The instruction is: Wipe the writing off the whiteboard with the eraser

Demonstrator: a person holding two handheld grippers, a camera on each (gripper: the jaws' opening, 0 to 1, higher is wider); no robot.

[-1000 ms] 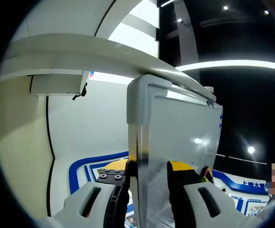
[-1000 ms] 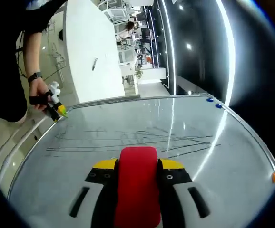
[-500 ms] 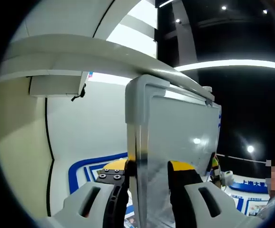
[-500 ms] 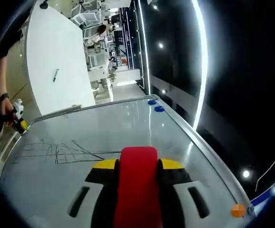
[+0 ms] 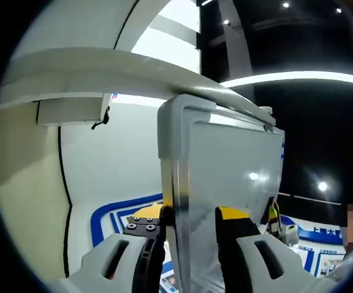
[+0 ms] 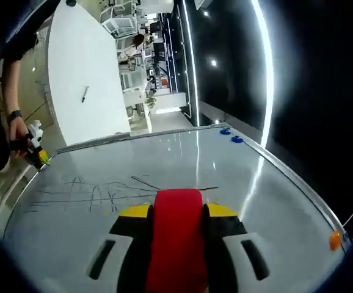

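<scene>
The whiteboard stands edge-on in the left gripper view, and my left gripper is shut on its grey frame. In the right gripper view the board's face spreads out ahead. My right gripper is shut on the red eraser, which lies against the board. Black scribbled writing runs across the board to the left of the eraser and just ahead of it. At the board's far left edge a person's hand holds the left gripper. The right gripper shows beyond the board.
Two blue magnets sit near the board's far edge and an orange one near its right corner. A white wall and desks lie beyond. A white curved ledge runs above the board.
The right gripper with the eraser swept right along the board, then came back left toward the writing. The right part of the scribbles is shorter than a second ago. The left gripper has kept its hold.
</scene>
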